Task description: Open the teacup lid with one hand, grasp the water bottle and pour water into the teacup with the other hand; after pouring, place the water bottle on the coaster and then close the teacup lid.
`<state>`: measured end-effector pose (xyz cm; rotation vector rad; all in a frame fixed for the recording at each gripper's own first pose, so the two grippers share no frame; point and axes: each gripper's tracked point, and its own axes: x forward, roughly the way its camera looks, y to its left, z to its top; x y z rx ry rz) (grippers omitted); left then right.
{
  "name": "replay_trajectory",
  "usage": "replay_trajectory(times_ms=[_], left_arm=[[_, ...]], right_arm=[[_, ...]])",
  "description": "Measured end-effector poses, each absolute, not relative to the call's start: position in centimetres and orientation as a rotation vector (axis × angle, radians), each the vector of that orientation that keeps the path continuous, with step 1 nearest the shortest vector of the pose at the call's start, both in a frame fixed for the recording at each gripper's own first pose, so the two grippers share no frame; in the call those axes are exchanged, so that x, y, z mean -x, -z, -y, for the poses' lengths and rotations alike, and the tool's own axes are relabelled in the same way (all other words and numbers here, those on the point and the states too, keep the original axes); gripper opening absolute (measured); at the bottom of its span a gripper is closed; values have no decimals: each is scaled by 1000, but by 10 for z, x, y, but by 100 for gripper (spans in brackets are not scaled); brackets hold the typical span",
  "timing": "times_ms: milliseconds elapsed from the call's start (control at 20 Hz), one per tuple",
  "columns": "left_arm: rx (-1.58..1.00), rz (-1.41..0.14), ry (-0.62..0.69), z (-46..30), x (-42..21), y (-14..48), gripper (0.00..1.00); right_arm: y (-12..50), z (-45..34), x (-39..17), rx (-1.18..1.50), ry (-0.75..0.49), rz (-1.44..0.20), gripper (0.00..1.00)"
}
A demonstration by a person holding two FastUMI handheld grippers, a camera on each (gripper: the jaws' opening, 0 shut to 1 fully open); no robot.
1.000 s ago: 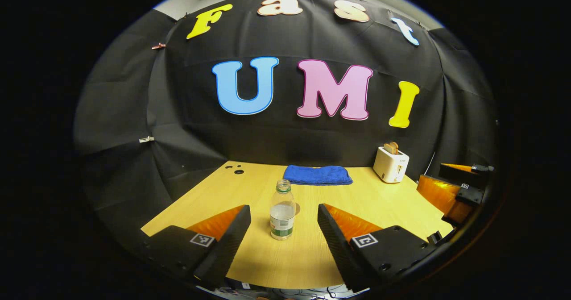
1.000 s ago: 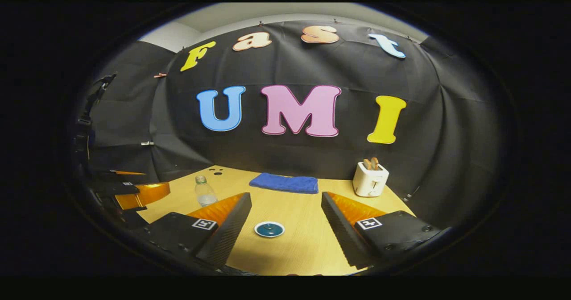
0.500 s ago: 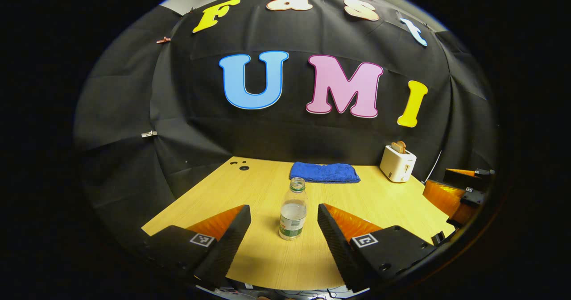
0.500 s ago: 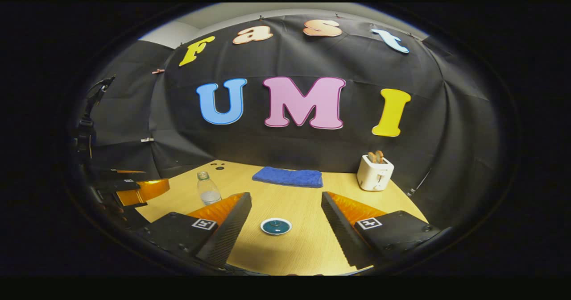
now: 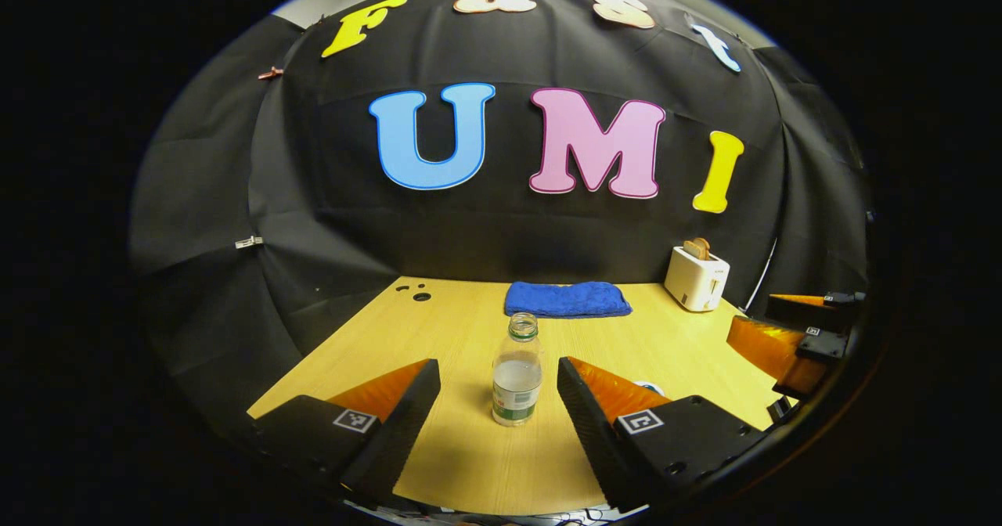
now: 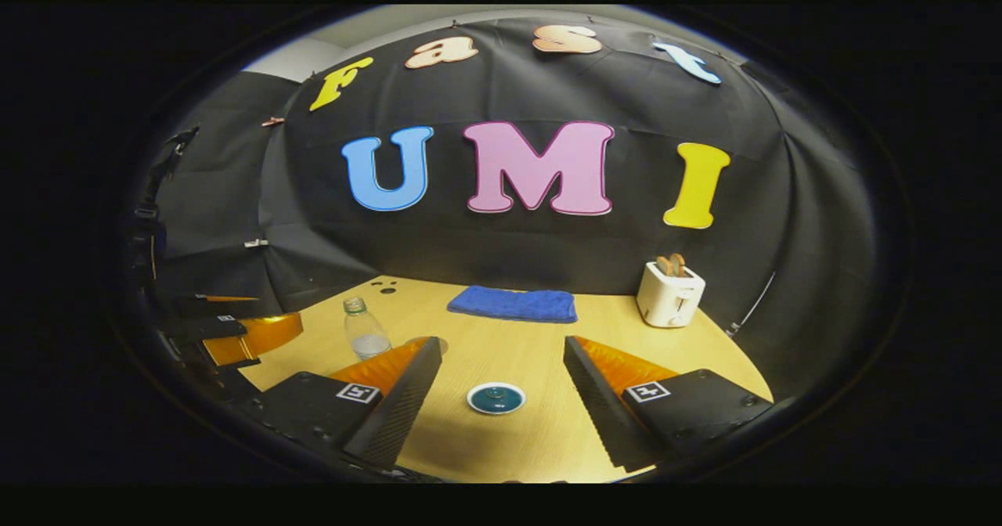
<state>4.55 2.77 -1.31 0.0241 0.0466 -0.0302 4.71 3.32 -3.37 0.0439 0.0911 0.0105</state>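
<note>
A big wooden table [image 5: 470,463] has a light yellow top. At the back of it, at 12 o'clock in the left gripper view, lies a blue towel [image 5: 567,300]. It is folded flat and sits close to the black wall. At about 2 o'clock stands a white toaster [image 5: 695,277], well apart from the towel. Two brown slices of toast [image 6: 670,264] stick up out of its top. At 11 o'clock, in the far corner of the table, are a few small dark holes [image 5: 417,292].
</note>
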Motion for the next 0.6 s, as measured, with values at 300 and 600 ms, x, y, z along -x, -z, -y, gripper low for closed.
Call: replay_trajectory(times_ms=[300, 600], left_arm=[[-49, -71, 78, -18, -77, 53, 96], [-51, -63, 86, -11, -105, 117, 96]], right_arm=[[89, -37, -89, -9, 20, -122, 98], [164, -39, -135, -6, 56, -154, 98]])
